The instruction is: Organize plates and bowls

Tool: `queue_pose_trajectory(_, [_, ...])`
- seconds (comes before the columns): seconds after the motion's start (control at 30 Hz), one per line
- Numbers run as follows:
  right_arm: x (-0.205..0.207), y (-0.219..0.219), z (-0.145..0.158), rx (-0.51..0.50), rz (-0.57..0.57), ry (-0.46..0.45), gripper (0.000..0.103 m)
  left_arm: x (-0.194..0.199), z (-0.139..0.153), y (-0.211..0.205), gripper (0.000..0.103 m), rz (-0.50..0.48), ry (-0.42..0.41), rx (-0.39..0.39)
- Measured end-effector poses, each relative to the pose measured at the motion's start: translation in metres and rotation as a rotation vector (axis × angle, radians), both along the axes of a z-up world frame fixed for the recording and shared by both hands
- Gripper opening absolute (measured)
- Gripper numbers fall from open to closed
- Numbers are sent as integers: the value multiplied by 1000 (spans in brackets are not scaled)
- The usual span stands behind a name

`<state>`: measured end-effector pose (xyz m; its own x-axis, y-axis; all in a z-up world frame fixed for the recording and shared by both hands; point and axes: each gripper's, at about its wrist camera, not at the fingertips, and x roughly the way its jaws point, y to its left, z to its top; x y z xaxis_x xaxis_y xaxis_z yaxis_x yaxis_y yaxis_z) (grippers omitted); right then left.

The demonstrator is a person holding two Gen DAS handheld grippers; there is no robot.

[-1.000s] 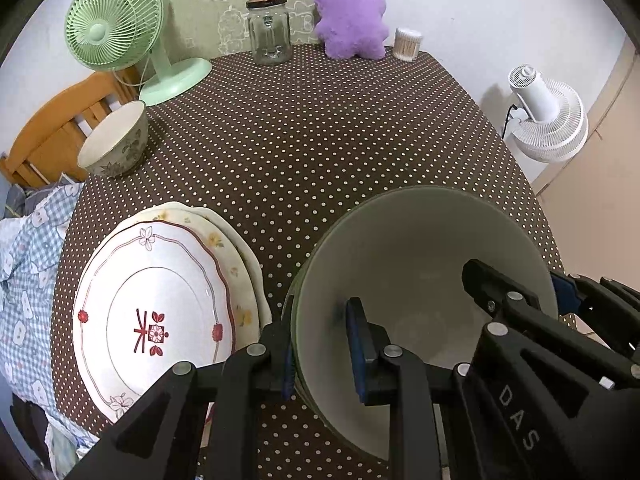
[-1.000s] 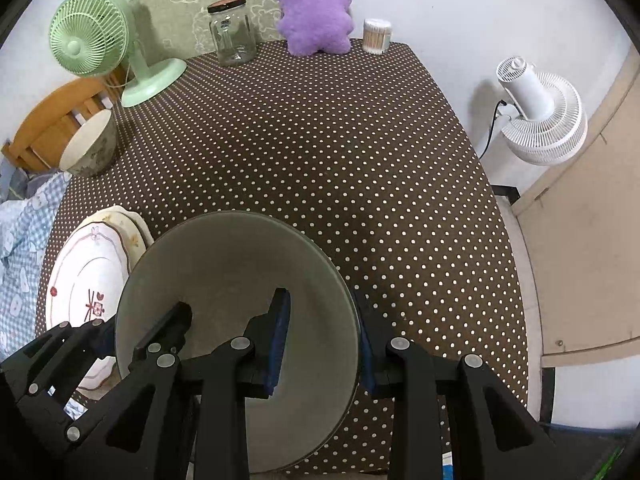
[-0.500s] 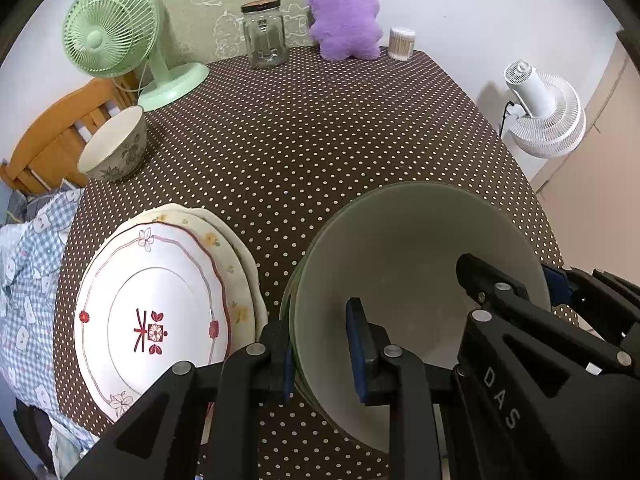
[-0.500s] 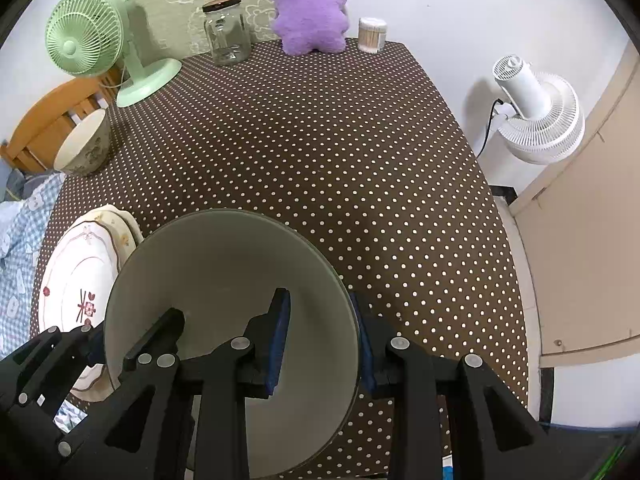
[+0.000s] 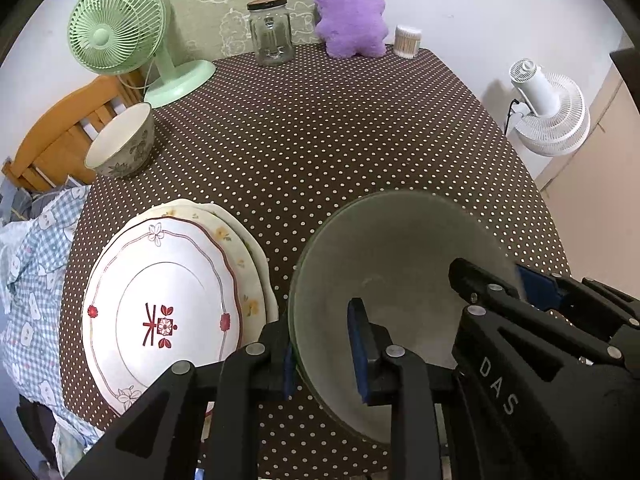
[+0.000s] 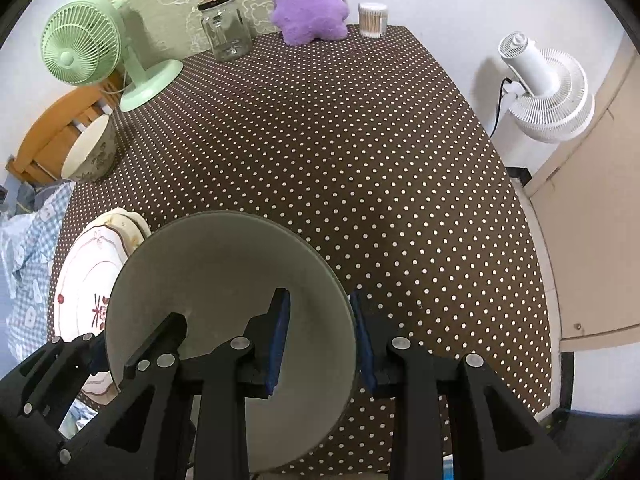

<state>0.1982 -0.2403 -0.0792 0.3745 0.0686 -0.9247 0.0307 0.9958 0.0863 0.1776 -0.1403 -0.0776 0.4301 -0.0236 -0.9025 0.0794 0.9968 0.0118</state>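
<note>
A wide pale-green bowl [image 5: 400, 248] [image 6: 224, 264] sits low over the near part of the polka-dot table [image 5: 320, 140], with a gripper on each side. My left gripper [image 5: 322, 344] [image 6: 136, 332] straddles its left rim; the jaws are opening, with the rim still between the pads. My right gripper [image 6: 320, 328] [image 5: 508, 280] is shut on the right rim, one pad inside and one outside. A stack of flowered white plates [image 5: 160, 312] [image 6: 84, 280] lies just left of the bowl. A small floral bowl [image 5: 120, 144] [image 6: 90, 152] stands at the table's left edge.
Along the far edge stand a green fan [image 5: 116, 28], a glass jar [image 5: 270, 28], a purple plush toy [image 5: 350, 16] and a cotton-swab tub [image 5: 407, 40]. A wooden chair [image 5: 52, 128] and blue checked cloth [image 5: 28, 260] are at the left, a white fan [image 5: 548, 112] on the floor right.
Both grippers and the green bowl keep almost the same place. Only a slight shift of both views shows.
</note>
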Motion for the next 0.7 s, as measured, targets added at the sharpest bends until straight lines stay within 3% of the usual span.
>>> queue_pose_trajectory(0.03, [-1,2,2,0,7,-6,35,-1,2,-1,31,-2,-8,14])
queue_pose_trajectory(0.43, [-6,7,4,-21,25,8,35,2,-3,6,37,11,26,-16])
queue_pose_trajectory(0.5, [-5,6,7,-21,42,5,35,1,-2,7,40,23,27,-23])
queue_pose_trajectory(0.6, [-4,4,15,-17,68,-9,36,0,5,9,56,45,7,-28])
queue_pose_trajectory(0.67, [-3,3,21,-15,85,-30,46,-1,12,10,60,64,-16,-25])
queue_pose_trajectory(0.7, [-3,2,25,-13,90,-44,56,-2,14,11,61,74,-24,-23])
